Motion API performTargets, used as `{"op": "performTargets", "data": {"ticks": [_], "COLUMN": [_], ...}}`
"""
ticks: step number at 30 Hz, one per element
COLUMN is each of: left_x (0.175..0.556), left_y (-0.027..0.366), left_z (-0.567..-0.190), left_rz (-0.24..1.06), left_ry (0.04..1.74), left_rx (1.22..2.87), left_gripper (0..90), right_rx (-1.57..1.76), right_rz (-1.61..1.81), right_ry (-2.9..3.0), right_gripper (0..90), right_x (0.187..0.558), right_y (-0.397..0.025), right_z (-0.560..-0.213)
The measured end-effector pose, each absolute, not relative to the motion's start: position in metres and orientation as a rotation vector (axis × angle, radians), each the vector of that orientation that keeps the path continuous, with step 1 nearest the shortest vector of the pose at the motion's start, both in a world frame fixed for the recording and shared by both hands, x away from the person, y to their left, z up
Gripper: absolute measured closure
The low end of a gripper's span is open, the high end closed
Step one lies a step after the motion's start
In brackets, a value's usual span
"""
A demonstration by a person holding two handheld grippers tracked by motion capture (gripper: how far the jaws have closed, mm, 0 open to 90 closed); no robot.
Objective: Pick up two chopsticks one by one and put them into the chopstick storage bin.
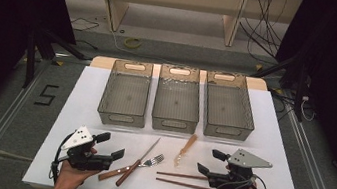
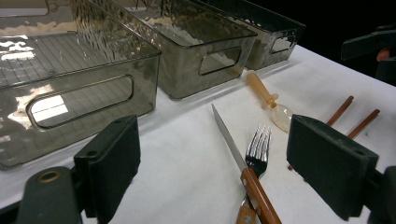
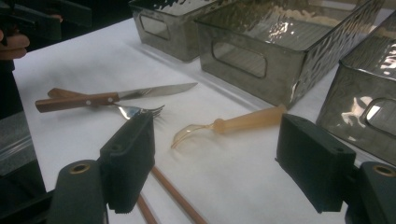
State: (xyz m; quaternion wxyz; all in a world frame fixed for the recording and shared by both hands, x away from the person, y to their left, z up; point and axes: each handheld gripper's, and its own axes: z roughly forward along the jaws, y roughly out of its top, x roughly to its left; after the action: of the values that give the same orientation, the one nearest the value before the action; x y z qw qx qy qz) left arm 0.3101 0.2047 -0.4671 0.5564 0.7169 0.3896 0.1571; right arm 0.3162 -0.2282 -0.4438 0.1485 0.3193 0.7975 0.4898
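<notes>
On the white table (image 1: 273, 155), a wooden-handled knife (image 1: 139, 161) lies crossed over a wooden-handled fork (image 1: 154, 161). An amber translucent spoon (image 1: 186, 148) and a pair of brown chopsticks (image 1: 182, 176) lie to their right. My left gripper (image 1: 111, 145) is open at the front left, its jaws pointing at the knife (image 2: 229, 137) and fork (image 2: 258, 144). My right gripper (image 1: 211, 162) is open at the front right, just past the chopstick ends. In the right gripper view the spoon (image 3: 233, 125) lies between the jaws, farther off, and the chopsticks (image 3: 175, 196) run under the left jaw.
Three empty smoked plastic bins stand side by side at the back of the table: left (image 1: 121, 118), middle (image 1: 174, 123), right (image 1: 228, 130). Bare white table lies between the bins and the cutlery. Beyond the table edges are dark floor, rails and cables.
</notes>
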Motion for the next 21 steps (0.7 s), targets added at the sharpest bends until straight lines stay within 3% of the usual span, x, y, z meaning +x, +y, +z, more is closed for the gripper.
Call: {"op": "performTargets", "data": {"ticks": [21], "left_x": [0.311], "left_y": [0.205], "left_z": [-0.468], "left_rz": [0.377], "left_ry": [0.918], "left_rx": [1.703], "left_gripper": [16.9], "right_rx": [0.797], "right_rz": [1.105], "right_ry": [2.577], "right_gripper": [33.1], "right_x": [0.34], "right_y": [-0.22], "right_z": [-0.42]}}
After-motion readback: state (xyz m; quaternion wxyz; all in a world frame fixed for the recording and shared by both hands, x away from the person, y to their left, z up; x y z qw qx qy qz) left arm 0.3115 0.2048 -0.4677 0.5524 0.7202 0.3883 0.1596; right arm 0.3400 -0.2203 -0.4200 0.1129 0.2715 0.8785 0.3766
